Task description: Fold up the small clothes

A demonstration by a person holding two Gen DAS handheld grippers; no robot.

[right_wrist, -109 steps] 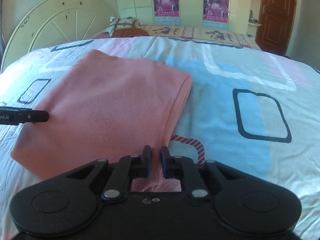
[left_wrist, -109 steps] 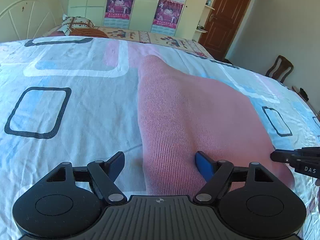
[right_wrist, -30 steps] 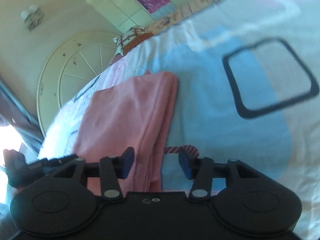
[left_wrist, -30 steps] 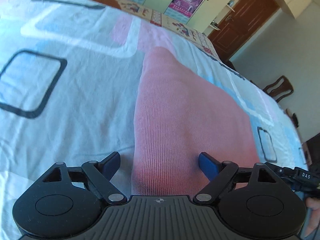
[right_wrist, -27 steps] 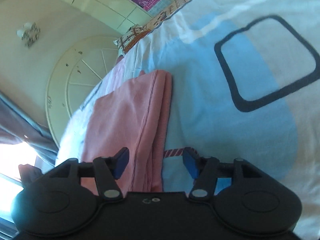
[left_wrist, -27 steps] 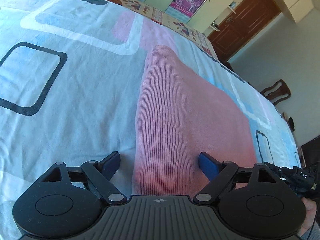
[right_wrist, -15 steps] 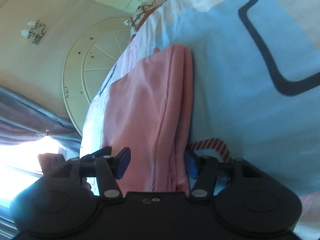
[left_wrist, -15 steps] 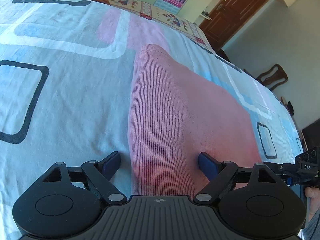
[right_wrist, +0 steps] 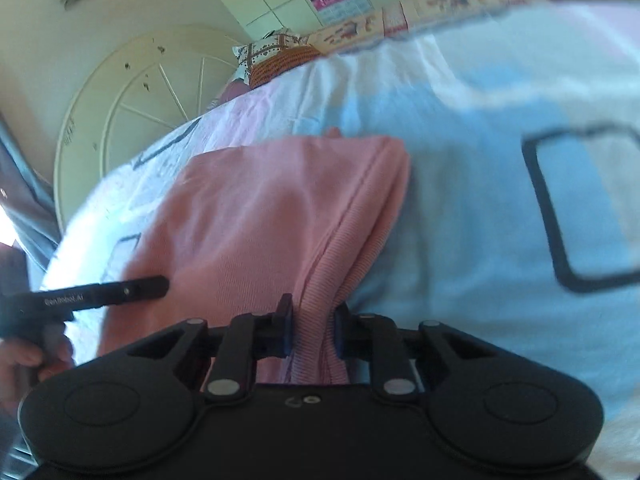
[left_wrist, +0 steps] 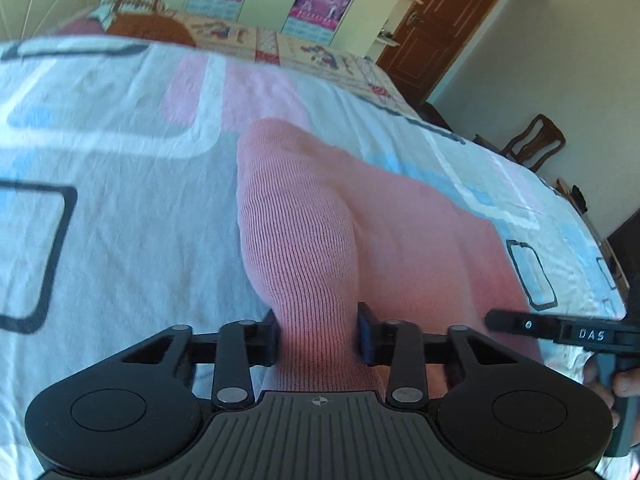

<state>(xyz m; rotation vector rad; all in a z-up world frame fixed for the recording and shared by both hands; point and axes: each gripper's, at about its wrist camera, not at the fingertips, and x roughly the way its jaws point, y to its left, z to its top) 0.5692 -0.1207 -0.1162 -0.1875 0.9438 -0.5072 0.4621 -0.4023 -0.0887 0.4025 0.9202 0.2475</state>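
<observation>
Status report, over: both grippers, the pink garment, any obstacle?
Left gripper and right gripper shut on near edge of pink knitted garment. Garment partly folded on patterned bedsheet. Nothing in the way.

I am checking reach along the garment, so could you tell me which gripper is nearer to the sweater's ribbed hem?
Right. The right gripper is clamped on the ribbed hem of the pink sweater. The left gripper pinches the opposite, plain folded side.

Bedsheet [left_wrist: 120,220] lies bare around the pink garment [left_wrist: 360,220].
</observation>
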